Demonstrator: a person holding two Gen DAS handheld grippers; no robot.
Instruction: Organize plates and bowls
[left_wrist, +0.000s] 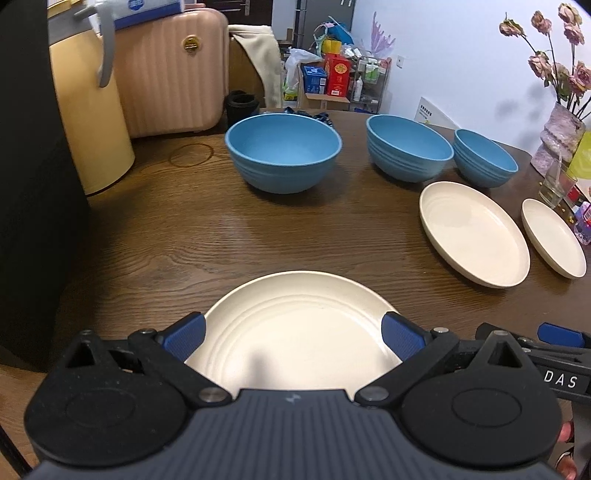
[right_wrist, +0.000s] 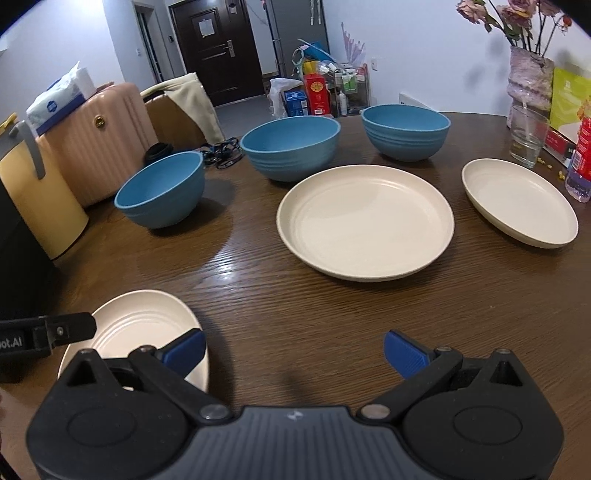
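Right now both my tongs hang apart and empty, with the stacking not yet begun as far as I can judge.

Largest first: the round wooden table (right_wrist: 280, 295), dark and grained with a sheen, spreads ahead of both tongs. Beyond my right gripper (right_wrist: 294, 352), jaws wide over bare wood, sits the large plate (right_wrist: 365, 220), cream, matte, ringed inside. Farther ahead stand three blue bowls (right_wrist: 291, 147), ribbed outside and smooth within, spaced apart. Off to the right lies the small plate (right_wrist: 519, 201). My left gripper (left_wrist: 293, 334) hovers with its blue ribbed pads on either side of the near plate (left_wrist: 295, 332), gripping nothing. Next, I judge, I should close on a plate's thin rim and carry it onto the largest, keeping it level.
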